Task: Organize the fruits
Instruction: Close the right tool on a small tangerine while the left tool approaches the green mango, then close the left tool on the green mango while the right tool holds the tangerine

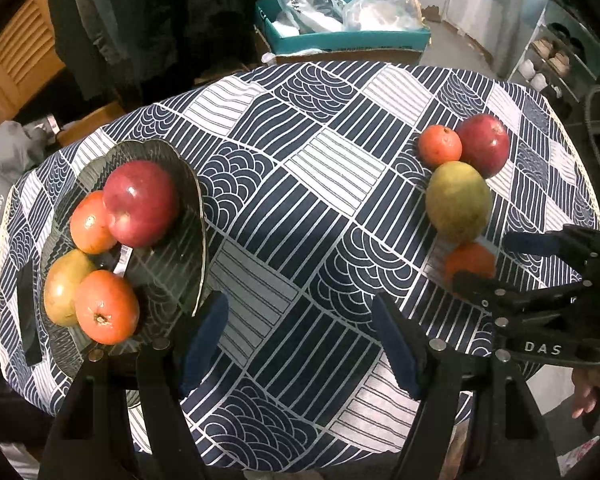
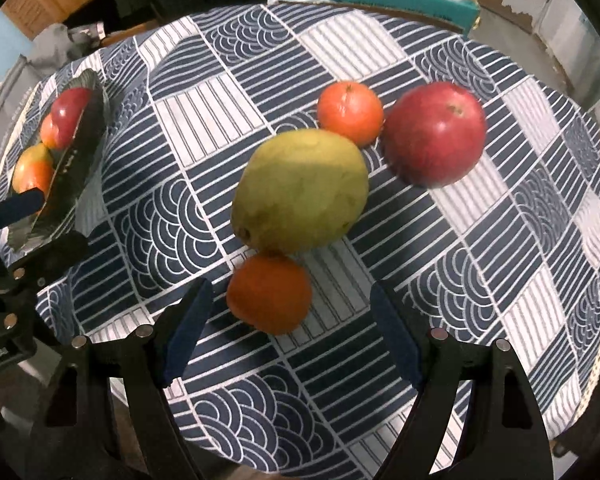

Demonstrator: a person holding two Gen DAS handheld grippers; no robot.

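Note:
A dark glass plate (image 1: pixel 172 280) at the table's left holds a red apple (image 1: pixel 140 204), two oranges (image 1: pixel 106 306) and a green-yellow mango (image 1: pixel 62 286). Loose on the cloth at the right lie a green mango (image 2: pixel 300 192), a red apple (image 2: pixel 434 134), a far orange (image 2: pixel 350 112) and a near orange (image 2: pixel 270 294). My right gripper (image 2: pixel 290 328) is open, its fingers either side of the near orange, not touching it. My left gripper (image 1: pixel 300 334) is open and empty over the cloth, right of the plate. The right gripper also shows in the left wrist view (image 1: pixel 496 264).
The round table wears a navy and white patterned cloth (image 1: pixel 320 200). Behind it stand a teal box (image 1: pixel 340 40) with plastic bags, dark clothing and a shoe rack (image 1: pixel 556 60). A grey bag (image 1: pixel 0 184) sits off the left edge.

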